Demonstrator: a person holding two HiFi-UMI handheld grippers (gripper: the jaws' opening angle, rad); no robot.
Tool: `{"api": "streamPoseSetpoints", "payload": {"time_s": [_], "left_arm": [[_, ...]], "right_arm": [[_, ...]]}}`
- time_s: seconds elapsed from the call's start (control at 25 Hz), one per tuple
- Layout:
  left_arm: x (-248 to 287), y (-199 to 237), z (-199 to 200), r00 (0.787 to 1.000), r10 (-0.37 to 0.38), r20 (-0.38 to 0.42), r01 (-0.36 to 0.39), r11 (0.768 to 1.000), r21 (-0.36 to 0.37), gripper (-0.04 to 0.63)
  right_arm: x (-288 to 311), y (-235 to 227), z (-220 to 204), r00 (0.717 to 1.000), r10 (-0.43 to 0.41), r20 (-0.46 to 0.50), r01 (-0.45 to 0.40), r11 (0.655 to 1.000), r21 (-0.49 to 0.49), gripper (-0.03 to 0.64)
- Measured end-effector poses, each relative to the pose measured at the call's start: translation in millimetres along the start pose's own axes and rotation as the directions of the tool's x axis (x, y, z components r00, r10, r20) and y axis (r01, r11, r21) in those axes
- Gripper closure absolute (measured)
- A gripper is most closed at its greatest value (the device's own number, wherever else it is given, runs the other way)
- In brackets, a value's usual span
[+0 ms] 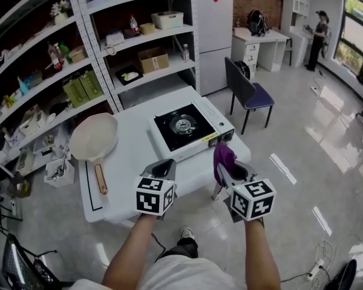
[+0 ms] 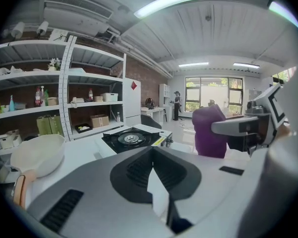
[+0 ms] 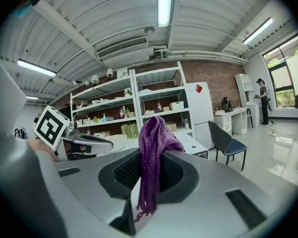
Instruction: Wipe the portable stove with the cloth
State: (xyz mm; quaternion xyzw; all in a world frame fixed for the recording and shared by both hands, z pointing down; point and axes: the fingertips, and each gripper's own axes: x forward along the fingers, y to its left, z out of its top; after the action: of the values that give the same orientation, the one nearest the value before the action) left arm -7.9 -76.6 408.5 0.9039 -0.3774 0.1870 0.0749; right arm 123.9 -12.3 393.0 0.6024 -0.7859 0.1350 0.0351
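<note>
Right hand-held gripper [image 1: 228, 173], lower centre-right of the head view: jaws clamped on purple cloth [image 1: 223, 156], which is bunched above them with a tail hanging down. Left hand-held gripper [image 1: 162, 169], lower centre: jaws together, nothing between. Both are at the near edge of the white surface [image 1: 130, 162]. Portable stove [image 1: 187, 127] at frame centre, cloth near its front right corner. Cream pan [image 1: 94, 136] left of the stove.

Two bare forearms [image 1: 130, 246] reach up from the bottom edge of the head view, side by side, with a gripper at lower centre on each. The left gripper [image 1: 163, 168] has its jaws pressed together, nothing between them. The right gripper [image 1: 230, 173], just beside it, is clamped on a purple cloth [image 1: 223, 156] that pokes above the jaws.
</note>
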Motion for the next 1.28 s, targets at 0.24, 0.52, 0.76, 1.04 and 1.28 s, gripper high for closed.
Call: {"api": "streamPoseSetpoints", "payload": {"time_s": [0.24, 0.52, 0.76, 1.04, 1.28], "left_arm": [[18.8, 30.5, 2.4, 0.999, 0.034, -0.006, -0.035, 0.999, -0.028, 0.591], [42.4, 70.5, 4.4, 0.998, 0.062, -0.029, -0.063, 0.997, -0.051, 0.591], [65.4, 96.7, 10.6, 0.998, 0.049, -0.041, -0.051, 0.997, -0.052, 0.591], [92.9, 121.3, 9.3, 0.999, 0.027, -0.045, -0.031, 0.996, -0.08, 0.591], [115.7, 131.2, 16.5, 0.999, -0.015, -0.043, 0.012, 0.997, -0.081, 0.591]], "right_arm": [[58.1, 15.8, 0.0, 0.993, 0.103, -0.051, -0.103, 0.995, -0.002, 0.554], [126.0, 32.3, 0.9, 0.977, 0.2, -0.075, -0.196, 0.979, 0.062, 0.554], [172.8, 37.6, -11.5, 0.962, 0.251, -0.106, -0.23, 0.957, 0.179, 0.554], [205.7, 33.1, -33.3, 0.951, 0.275, -0.143, -0.228, 0.933, 0.278, 0.554], [218.8, 27.9, -39.3, 0.946, 0.259, -0.197, -0.21, 0.949, 0.237, 0.554]]}}
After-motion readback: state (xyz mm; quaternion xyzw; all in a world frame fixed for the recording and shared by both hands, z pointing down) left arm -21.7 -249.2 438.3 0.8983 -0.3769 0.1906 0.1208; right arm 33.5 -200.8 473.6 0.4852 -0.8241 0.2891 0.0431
